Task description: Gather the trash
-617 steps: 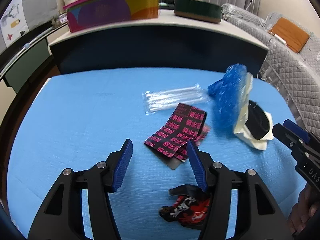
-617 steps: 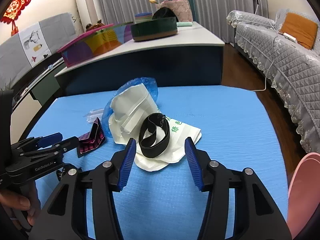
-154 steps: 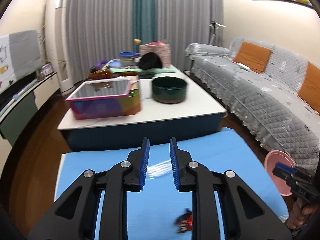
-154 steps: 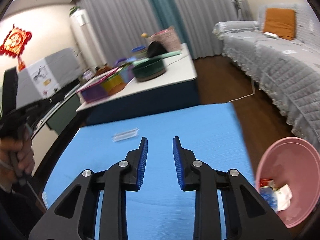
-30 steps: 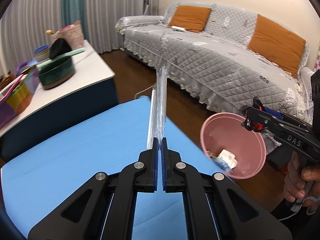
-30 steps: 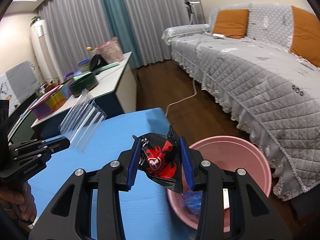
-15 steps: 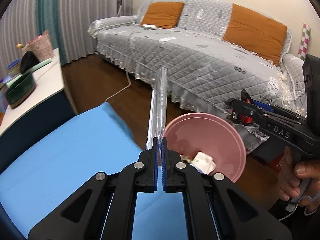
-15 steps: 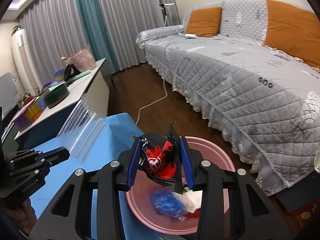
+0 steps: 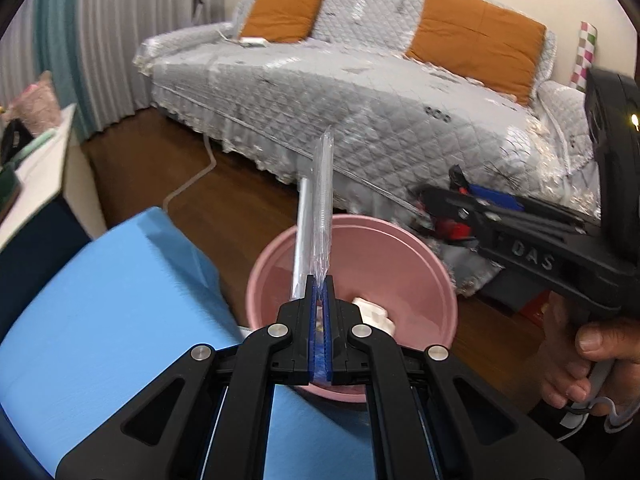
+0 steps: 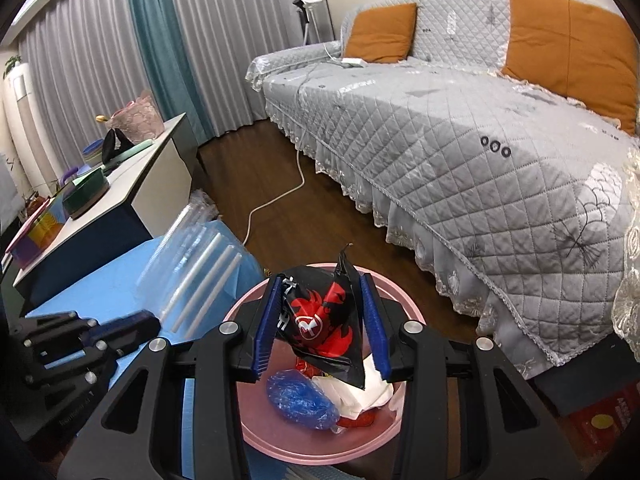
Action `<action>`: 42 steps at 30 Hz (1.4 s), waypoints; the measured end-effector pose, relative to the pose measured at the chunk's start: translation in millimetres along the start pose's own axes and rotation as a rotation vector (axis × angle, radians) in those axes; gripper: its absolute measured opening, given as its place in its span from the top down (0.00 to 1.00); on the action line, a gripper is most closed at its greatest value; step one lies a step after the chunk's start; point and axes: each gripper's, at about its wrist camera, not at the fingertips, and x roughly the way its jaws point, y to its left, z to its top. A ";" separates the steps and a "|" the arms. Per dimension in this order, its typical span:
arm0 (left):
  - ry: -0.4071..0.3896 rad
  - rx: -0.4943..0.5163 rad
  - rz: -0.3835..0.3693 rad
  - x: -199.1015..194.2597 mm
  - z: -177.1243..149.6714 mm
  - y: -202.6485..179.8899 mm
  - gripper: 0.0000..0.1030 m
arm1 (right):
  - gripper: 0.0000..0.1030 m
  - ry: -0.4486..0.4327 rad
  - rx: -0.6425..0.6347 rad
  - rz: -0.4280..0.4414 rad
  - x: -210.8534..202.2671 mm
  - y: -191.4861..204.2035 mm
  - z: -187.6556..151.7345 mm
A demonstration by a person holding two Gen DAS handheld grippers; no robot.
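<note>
A pink basin [image 9: 400,256] stands on the floor just past the blue table's corner. My left gripper [image 9: 319,280] is shut on a clear packet of straws [image 9: 322,200], which sticks up over the basin's near rim. My right gripper [image 10: 321,280] hangs above the basin [image 10: 320,448] with a black-and-red wrapper [image 10: 320,328] between its pads; its jaws are opening and the wrapper still touches both pads. A crumpled blue bag [image 10: 300,398] and white paper [image 10: 360,396] lie in the basin. The straw packet [image 10: 200,264] and left gripper [image 10: 148,324] show at the lower left of the right wrist view.
The blue-covered table [image 9: 100,320] ends beside the basin. A grey quilted sofa [image 10: 440,140] with orange cushions runs behind it, over a wooden floor with a white cable [image 10: 272,200]. A low white table with a green bowl [image 10: 86,190] stands at the left.
Both grippers have moved from over the table's corner to over the pink basin, which now looks nearer. The right jaws stand slightly wider around the wrapper. The left grip is unchanged.
</note>
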 end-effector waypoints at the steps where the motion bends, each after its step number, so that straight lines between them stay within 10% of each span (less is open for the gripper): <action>1: 0.012 0.012 -0.004 2.5 -0.2 -3.7 0.96 | 0.54 -0.001 0.009 -0.007 -0.4 -1.5 1.2; 3: 0.019 0.016 -0.012 3.7 -1.3 -6.8 0.81 | 0.42 -0.010 0.021 -0.016 -2.1 -3.4 3.3; 5: 0.003 0.012 -0.005 -0.7 -2.5 -7.5 0.42 | 0.38 -0.018 0.040 -0.025 -4.2 -8.2 6.3; 24: -0.244 -0.192 0.239 -153.1 11.6 14.2 0.15 | 0.05 -0.163 0.093 0.027 -99.4 -3.2 52.9; 42: -0.266 -0.410 0.560 -204.3 -138.2 61.2 0.09 | 0.05 -0.080 -0.230 0.181 -130.8 120.8 -64.9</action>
